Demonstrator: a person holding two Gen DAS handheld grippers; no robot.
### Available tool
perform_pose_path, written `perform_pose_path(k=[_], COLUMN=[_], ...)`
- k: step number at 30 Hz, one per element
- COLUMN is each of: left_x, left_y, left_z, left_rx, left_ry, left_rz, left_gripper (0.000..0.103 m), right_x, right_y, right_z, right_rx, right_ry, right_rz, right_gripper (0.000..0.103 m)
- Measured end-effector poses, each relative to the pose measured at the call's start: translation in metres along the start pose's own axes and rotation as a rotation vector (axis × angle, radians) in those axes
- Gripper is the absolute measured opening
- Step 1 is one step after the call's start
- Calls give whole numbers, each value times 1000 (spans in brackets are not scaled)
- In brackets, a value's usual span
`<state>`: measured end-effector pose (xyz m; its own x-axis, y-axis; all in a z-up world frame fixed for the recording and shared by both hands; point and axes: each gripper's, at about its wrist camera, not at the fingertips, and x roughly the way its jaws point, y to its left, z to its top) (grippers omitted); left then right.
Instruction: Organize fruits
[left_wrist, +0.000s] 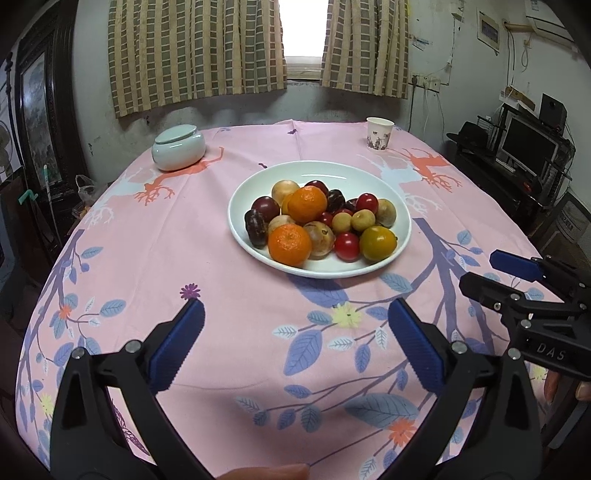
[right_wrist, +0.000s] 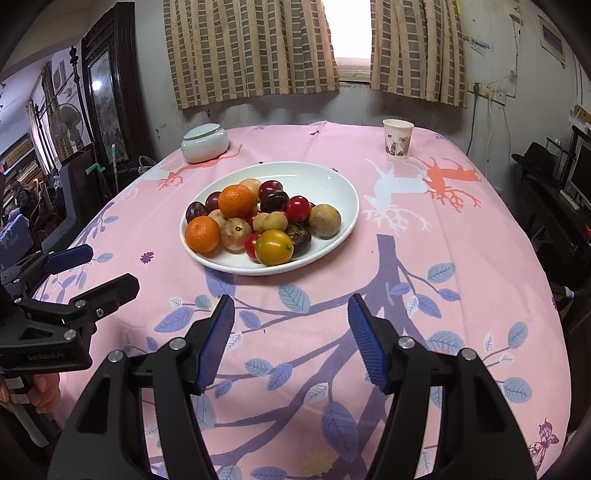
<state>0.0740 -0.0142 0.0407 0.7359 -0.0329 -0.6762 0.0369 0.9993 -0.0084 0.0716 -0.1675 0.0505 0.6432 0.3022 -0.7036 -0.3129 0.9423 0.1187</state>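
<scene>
Both blue-padded black grippers, left gripper (left_wrist: 295, 321) and right gripper (right_wrist: 291, 314), are held wide and empty above the pink floral tablecloth (left_wrist: 240, 295), presumably readied for a pick. Mixed fruits (left_wrist: 317, 221) are heaped on the white ceramic plate (left_wrist: 325, 173) just ahead, within easy reach.

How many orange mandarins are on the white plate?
2. One mandarin lies at the near left edge of the white plate; the other mandarin sits on top of the pile behind it. More may be hidden underneath.
</scene>
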Motion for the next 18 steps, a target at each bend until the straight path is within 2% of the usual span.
perform_pose_path(k=[6, 13, 14, 16, 18], left_x=[-6, 3, 5, 7, 9], left_y=[-2, 0, 0, 0, 2], left_z=[-3, -5, -6, -6, -7], left_rx=[-1, 2, 2, 2, 2], left_ry=[-47, -5, 2, 7, 8], left_rz=[28, 10, 15, 30, 34], left_gripper=[101, 101, 101, 101, 101], right_x=[2, 7, 7, 6, 5], right_y=[-1, -1, -1, 0, 1], right_z=[-5, -10, -11, -12, -13], right_rx=[9, 5, 6, 7, 9], right_ry=[20, 46, 47, 39, 26], right_rz=[-9, -16, -23, -25, -19], right_gripper=[64, 66, 68, 86, 95])
